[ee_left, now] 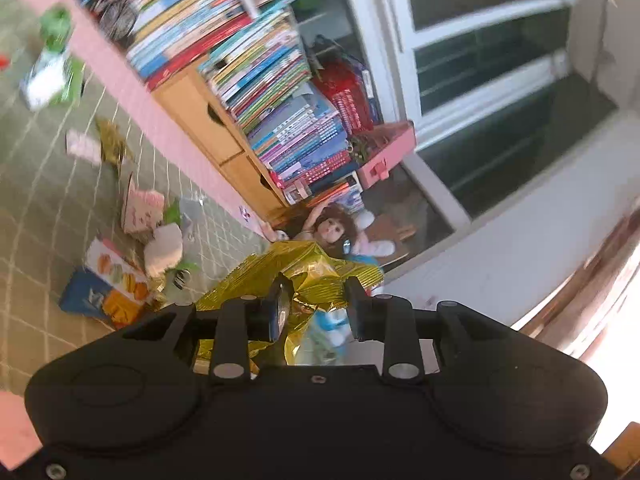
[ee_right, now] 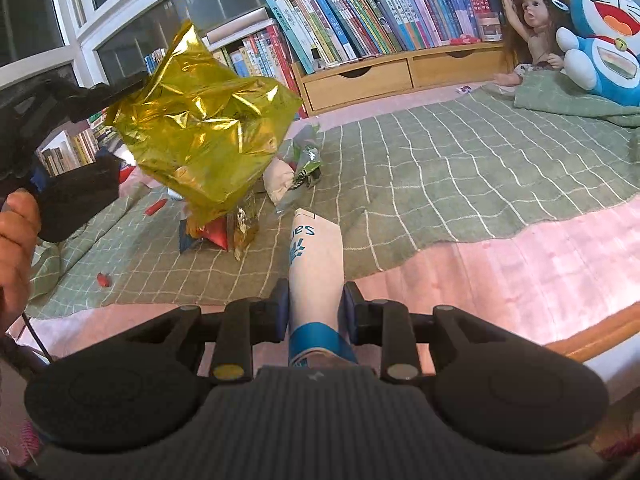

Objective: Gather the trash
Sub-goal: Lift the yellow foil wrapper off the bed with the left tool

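Observation:
My left gripper (ee_left: 316,292) is shut on a crumpled gold foil wrapper (ee_left: 316,266), held up in the air. In the right wrist view the same gold foil wrapper (ee_right: 200,128) hangs at the upper left from a black finger (ee_right: 120,88), with a person's hand (ee_right: 16,236) on the handle. My right gripper (ee_right: 316,300) is shut on a beige paper bag with blue print (ee_right: 316,256), which sticks out forward over the bed. A pile of trash (ee_right: 236,228) lies on the green checked blanket (ee_right: 460,184): wrappers, a crumpled tissue (ee_right: 280,180) and small red scraps (ee_right: 154,208).
A wooden book rack (ee_right: 360,76) full of books runs along the back, below a window (ee_right: 120,8). A doll (ee_right: 532,20) and a blue plush toy (ee_right: 604,40) sit at the right. A pink sheet (ee_right: 540,264) covers the near part, with a wooden edge (ee_right: 600,332).

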`<state>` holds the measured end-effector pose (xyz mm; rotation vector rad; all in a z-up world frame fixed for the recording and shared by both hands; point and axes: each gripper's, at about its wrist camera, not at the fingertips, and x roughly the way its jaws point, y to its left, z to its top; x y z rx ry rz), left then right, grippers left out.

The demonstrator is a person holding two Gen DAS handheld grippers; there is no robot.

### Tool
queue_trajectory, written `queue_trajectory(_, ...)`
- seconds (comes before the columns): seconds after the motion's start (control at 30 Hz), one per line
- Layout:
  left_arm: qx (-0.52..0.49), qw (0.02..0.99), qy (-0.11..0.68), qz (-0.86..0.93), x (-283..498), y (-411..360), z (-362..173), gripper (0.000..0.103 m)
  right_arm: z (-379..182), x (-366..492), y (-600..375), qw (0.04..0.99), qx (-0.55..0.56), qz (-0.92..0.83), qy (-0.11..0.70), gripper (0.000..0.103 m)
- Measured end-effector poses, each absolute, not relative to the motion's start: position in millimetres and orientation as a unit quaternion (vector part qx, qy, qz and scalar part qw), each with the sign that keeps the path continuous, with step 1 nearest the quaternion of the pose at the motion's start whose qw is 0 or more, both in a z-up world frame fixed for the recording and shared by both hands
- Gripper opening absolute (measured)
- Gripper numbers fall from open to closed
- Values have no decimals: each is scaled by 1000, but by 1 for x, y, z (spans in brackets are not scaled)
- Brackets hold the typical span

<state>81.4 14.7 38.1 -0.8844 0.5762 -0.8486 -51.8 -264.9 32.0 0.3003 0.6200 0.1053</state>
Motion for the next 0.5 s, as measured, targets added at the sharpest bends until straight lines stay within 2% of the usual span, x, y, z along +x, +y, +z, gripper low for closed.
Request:
queue_trajectory(0.17,-294,856,211,-369,41,3,61,29,35,-60,-268,941,150,45,301,32)
queue_trajectory(0.37,-97,932,124,-326,-16,-29,71,30,36,-70,-275,941,154,30,300,32)
queue_trajectory(0.5,-46,942,115,-312,-32,-46,62,30,36,-76,-278,939,156,19,305,32)
